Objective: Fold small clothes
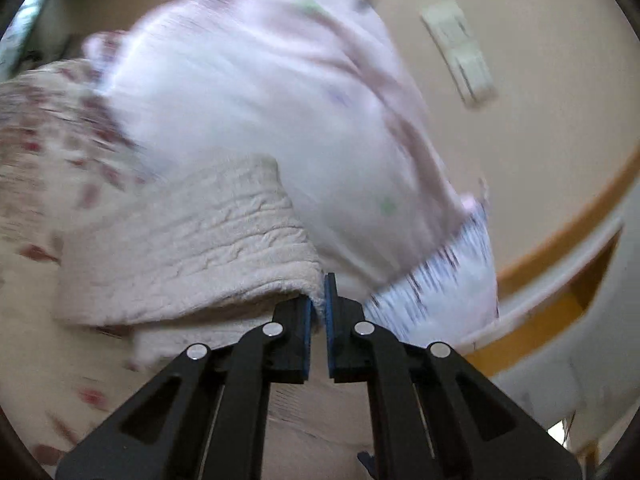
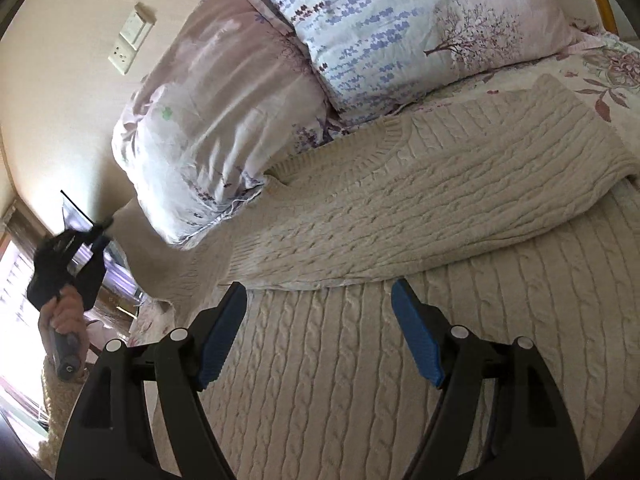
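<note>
A cream cable-knit sweater (image 2: 400, 200) lies spread on the bed, with one part folded across its body. My right gripper (image 2: 320, 292) hovers open just above the knit, and nothing is between its blue pads. At the far left of the right wrist view, a hand (image 2: 64, 316) holds my left gripper (image 2: 102, 232) raised, with a stretch of the sweater pulled up toward it. In the blurred left wrist view, the left gripper (image 1: 320, 312) is shut on the sweater's edge (image 1: 192, 248), which drapes off to the left.
Two floral pillows (image 2: 224, 120) (image 2: 400, 20) lean at the head of the bed, touching the sweater's far side. A floral bedsheet (image 2: 600, 72) shows at the right. A wall switch plate (image 2: 132, 40) is on the beige wall, and a bright window (image 2: 16, 280) is at the far left.
</note>
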Demonstrator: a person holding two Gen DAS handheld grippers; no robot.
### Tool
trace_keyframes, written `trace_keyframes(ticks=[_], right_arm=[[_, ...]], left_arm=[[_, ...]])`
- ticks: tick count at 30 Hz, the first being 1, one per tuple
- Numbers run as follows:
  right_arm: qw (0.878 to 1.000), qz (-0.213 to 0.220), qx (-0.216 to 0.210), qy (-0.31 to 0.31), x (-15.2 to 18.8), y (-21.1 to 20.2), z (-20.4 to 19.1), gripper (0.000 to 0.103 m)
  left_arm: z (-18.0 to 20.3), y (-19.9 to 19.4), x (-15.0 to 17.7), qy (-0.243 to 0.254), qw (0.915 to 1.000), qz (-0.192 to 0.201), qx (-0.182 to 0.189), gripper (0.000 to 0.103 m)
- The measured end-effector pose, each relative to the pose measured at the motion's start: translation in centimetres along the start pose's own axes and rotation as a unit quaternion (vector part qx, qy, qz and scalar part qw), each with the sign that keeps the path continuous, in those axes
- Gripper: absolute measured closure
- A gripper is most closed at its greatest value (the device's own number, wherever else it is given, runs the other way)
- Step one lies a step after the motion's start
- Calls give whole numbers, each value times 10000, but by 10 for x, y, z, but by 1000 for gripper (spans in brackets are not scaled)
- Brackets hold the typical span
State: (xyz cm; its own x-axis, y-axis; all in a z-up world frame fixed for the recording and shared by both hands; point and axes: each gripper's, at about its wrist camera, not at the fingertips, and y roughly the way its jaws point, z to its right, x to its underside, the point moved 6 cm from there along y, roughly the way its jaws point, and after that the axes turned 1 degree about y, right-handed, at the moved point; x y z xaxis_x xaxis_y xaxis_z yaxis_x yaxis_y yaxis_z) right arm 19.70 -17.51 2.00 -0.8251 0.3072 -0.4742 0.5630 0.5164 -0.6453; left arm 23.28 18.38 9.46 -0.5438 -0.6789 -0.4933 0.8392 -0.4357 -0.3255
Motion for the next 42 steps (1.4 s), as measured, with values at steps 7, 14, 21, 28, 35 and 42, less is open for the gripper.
trace_keyframes(ticks=[7,14,21,28,35,42], right_arm=[[9996,232,154,-25,-8,-24,5,26],[9974,189,647,-274,-19,-40,17,26],[9799,-63,508,-1930,-34,-19,-48,26],[9218,-541,124,-3837,-10,50,-136,45],[8909,-1297,18,-4352,18,135,-168,58],[8616,-1581,464,-4802,39,176,-167,62]], left_arm=[[62,102,97,904,9876,-1275,152,98],[53,138,168,1334,9605,-2436,-174,80],[6,71,129,1445,9714,-1777,-632,70],[-63,50,113,884,9725,-1711,-1312,71],[-83,42,109,588,9759,-1638,-1314,88],[-94,39,108,341,9783,-1641,-1220,98]])
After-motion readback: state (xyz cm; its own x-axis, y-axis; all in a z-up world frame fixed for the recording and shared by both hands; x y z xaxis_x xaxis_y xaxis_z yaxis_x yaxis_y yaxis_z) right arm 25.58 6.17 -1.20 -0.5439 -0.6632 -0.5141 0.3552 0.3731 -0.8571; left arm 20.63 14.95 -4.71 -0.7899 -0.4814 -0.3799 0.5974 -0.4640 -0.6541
